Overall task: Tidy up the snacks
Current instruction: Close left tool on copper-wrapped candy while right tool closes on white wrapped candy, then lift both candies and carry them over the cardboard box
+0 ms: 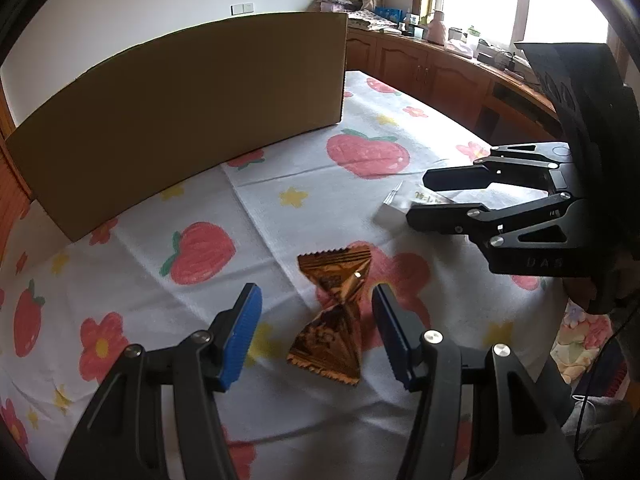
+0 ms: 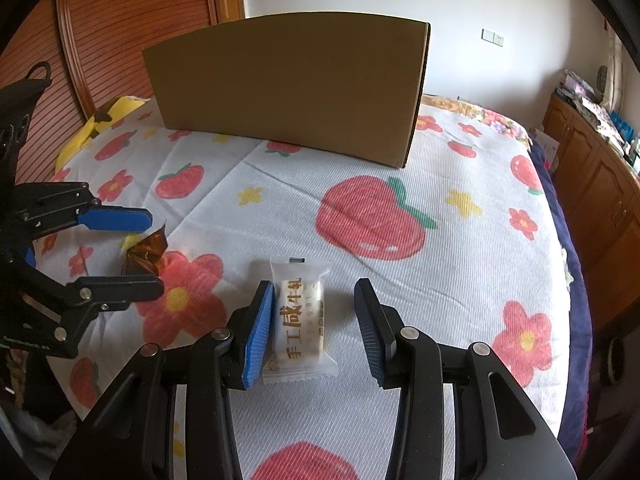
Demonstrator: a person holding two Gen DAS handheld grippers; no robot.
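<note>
A twisted golden-brown candy wrapper [image 1: 332, 320] lies on the strawberry-print cloth [image 1: 280, 184]. My left gripper [image 1: 316, 336] is open and straddles it, with both blue pads clear of the wrapper. A white snack packet [image 2: 300, 320] with gold lettering lies flat between the fingers of my right gripper [image 2: 316, 332], which is open. Its left pad [image 2: 260, 332] sits right beside the packet and the other pad stands well apart. The right wrist view also shows the left gripper [image 2: 154, 252] around the brown candy [image 2: 146, 254]. The left wrist view shows the right gripper [image 1: 416, 196] over the white packet [image 1: 396, 208].
A large brown cardboard box [image 1: 180, 120] [image 2: 288, 88] stands behind both snacks, its plain side facing me. A yellow item [image 2: 100, 120] lies at the far left of the cloth. Wooden cabinets [image 2: 592, 168] line the right side beyond the bed's edge.
</note>
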